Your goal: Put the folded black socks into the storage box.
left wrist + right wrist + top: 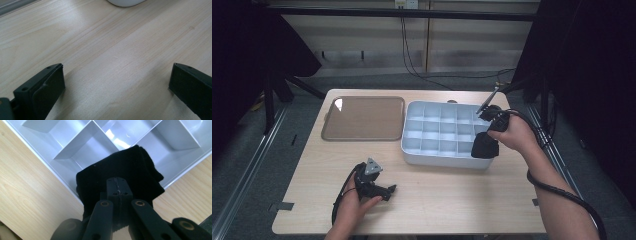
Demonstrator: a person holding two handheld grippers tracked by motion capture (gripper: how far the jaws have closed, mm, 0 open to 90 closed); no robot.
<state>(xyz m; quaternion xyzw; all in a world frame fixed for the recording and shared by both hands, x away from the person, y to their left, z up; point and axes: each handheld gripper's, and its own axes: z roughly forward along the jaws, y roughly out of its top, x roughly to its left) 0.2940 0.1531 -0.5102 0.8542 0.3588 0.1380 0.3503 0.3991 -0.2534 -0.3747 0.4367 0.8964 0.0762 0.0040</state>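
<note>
At 7 o'clock on the tabletop [437, 200], the left claw [388, 190] rested idle, jaws apart. At 3 o'clock, the right claw [117, 185] was clamped on a black folded cloth [120, 170] above the compartment tray's [412, 150] near right corner. Judged step: placement. Next move: lower into a cell, then release.

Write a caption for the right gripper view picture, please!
Right gripper pinching a black cloth above the corner of a white divided tray.

Lab-like recording booth: black curtains [592, 75], metal frame rail [402, 12], trailing wall cables [412, 60]
</note>
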